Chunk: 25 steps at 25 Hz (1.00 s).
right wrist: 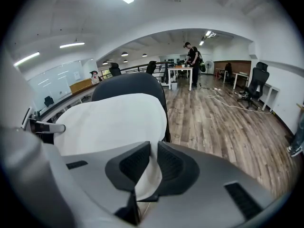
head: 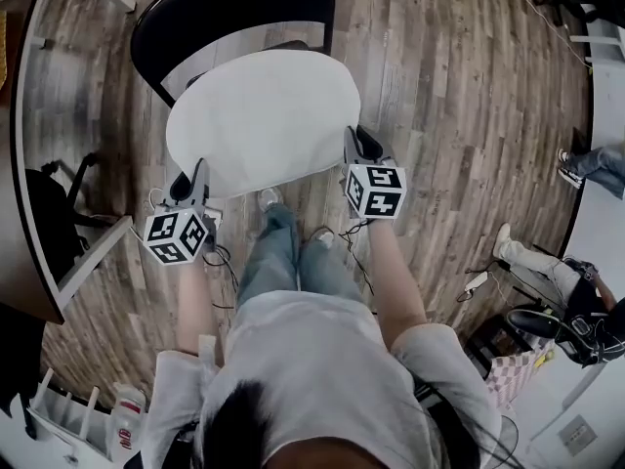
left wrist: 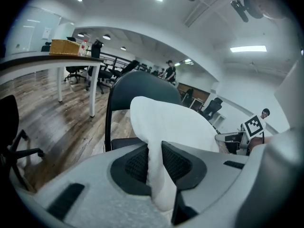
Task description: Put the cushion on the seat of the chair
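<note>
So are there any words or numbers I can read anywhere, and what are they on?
No words or numbers can be read here.
Marker cube on the left gripper: only black and white squares, no letters.
Marker cube on the right gripper: the same, only squares.
Bottle with a red label: too small to read.
Cushion: plain white, no print.

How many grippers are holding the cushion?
2. The left gripper clamps the white round cushion at its left edge, the right gripper at its right edge, over the black chair.
</note>
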{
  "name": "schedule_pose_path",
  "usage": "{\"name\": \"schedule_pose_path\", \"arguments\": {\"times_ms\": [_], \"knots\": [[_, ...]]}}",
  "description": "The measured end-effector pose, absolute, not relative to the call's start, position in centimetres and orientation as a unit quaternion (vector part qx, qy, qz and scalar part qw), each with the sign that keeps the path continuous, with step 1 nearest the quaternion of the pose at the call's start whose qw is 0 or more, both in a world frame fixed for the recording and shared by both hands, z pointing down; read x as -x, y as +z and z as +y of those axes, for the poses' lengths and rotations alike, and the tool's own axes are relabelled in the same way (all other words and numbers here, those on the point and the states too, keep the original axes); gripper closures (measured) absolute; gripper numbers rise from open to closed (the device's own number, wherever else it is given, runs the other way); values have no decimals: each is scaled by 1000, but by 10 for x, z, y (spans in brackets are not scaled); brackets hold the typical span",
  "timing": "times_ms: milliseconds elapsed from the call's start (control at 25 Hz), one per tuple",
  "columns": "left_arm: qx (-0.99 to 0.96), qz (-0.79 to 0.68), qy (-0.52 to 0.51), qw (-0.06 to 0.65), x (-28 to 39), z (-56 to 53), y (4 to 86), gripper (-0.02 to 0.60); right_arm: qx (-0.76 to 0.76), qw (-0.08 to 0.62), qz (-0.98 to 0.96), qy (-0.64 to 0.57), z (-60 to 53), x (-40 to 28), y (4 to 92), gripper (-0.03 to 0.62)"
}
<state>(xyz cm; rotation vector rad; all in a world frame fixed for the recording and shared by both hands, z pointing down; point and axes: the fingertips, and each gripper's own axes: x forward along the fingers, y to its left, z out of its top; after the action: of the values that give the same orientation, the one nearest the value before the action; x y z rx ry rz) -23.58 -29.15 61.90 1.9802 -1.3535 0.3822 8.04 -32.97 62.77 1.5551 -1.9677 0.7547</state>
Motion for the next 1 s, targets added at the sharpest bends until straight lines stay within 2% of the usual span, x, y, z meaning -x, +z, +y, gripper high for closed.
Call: {"name": "schedule_pose_path", "arguments": {"times_ms": [560,1000], "knots": [[-737,-506,179,411,236,-295,732,515,-568,288,-691,343,-332,-85,743,545],[-721,-498,199,439,236,-298,805,515,-544,350,-685,336,-340,-83,819,545]]}}
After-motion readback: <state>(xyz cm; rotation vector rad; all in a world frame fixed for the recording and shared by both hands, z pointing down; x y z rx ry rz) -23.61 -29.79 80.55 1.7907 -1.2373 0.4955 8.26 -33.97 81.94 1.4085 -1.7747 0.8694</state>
